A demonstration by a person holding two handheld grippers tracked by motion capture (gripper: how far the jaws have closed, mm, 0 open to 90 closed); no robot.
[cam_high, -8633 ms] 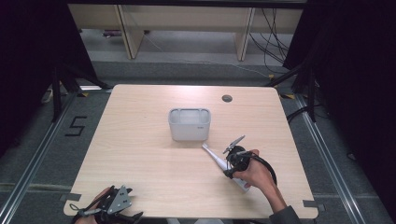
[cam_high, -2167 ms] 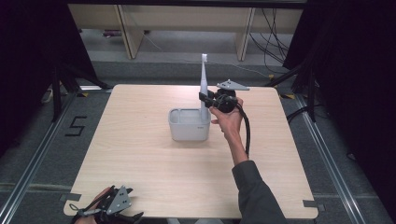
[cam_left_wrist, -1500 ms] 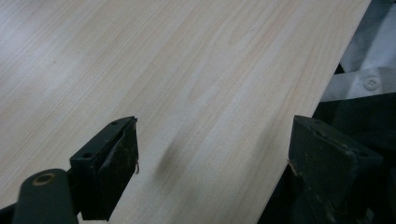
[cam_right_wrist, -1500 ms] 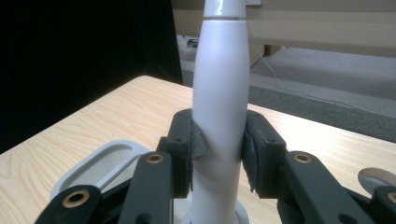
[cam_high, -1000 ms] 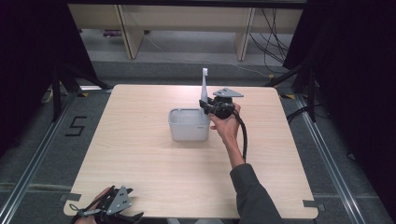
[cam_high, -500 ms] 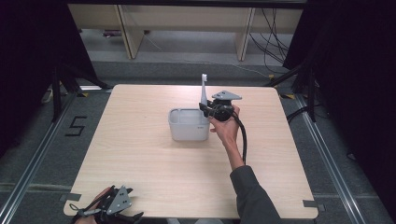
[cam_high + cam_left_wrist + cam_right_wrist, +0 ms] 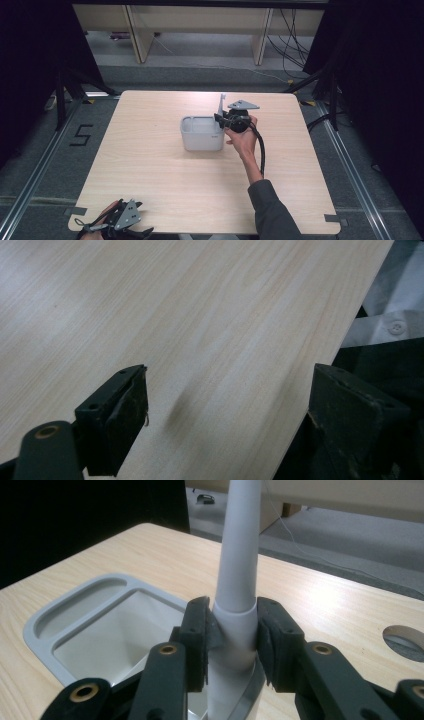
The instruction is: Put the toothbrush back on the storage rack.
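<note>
Looking down from the high view, the right gripper [image 7: 223, 119] is holding a slim grey plastic handle [image 7: 222, 102] upright at the grey square plastic bin [image 7: 200, 133] on the light wooden desk [image 7: 150, 165], probably to lower it in. In the left gripper view, the jaws are standing wide apart, empty, over the desk's edge, apparently idle. In the right gripper view, the jaws are clamping the handle's thick base above the bin.

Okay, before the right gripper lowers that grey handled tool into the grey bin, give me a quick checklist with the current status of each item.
1. Grip: right gripper shut on the grey tool, jaws on both sides of its handle: ok.
2. Tool upright: ok.
3. Grey bin empty inside: ok.
4. Tool over the bin's opening: it stands at the bin's right edge; cannot tell.
5. Left gripper far from the bin, open, at the table near corner: ok.
6. Tool's lower end: hidden behind the jaws; cannot tell.
</note>
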